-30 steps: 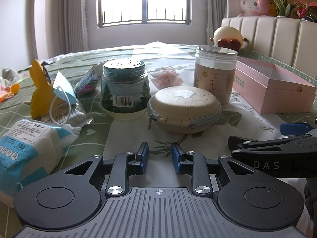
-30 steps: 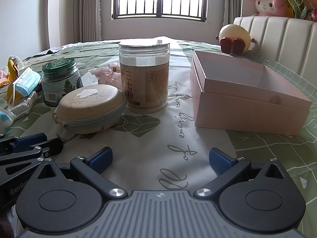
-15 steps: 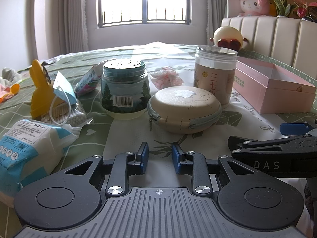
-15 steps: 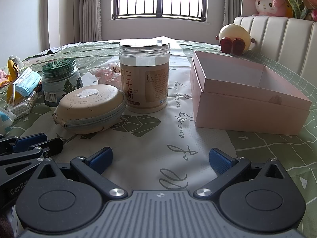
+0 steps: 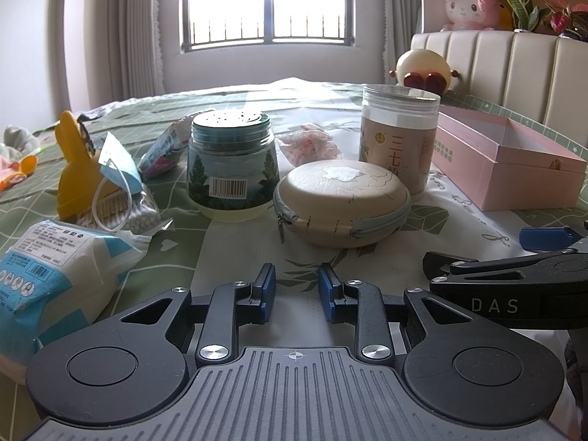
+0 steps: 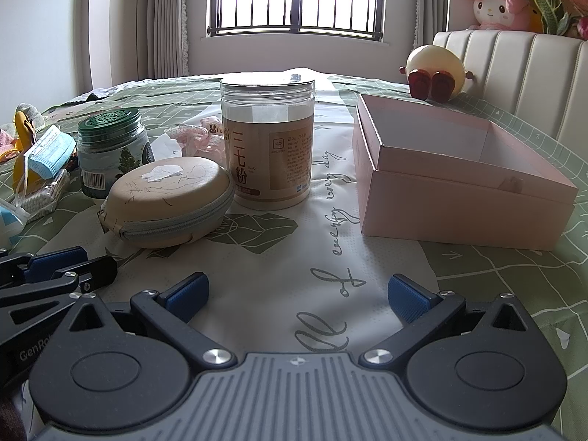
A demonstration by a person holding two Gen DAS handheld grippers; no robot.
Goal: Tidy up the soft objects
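A beige round zip case (image 5: 343, 207) (image 6: 169, 202) lies on the green bedspread just ahead of both grippers. An open, empty pink box (image 5: 509, 161) (image 6: 455, 176) stands to the right. Soft items lie at the left: a blue-white tissue pack (image 5: 55, 272), a blue face mask (image 5: 119, 169) (image 6: 51, 150), a cotton-swab bag (image 5: 141, 215) and a pink-white scrunchie packet (image 5: 308, 145) (image 6: 200, 139). My left gripper (image 5: 293, 288) is narrowly open and empty, short of the case. My right gripper (image 6: 297, 294) is wide open and empty.
A green-lidded jar (image 5: 231, 169) (image 6: 110, 154) and a tall clear jar (image 5: 398, 136) (image 6: 268, 139) stand behind the case. A yellow scoop (image 5: 75, 169) lies left. A cream round plush (image 6: 435, 68) sits by the padded headboard (image 6: 514, 70); a pink plush (image 6: 496, 5) sits above it.
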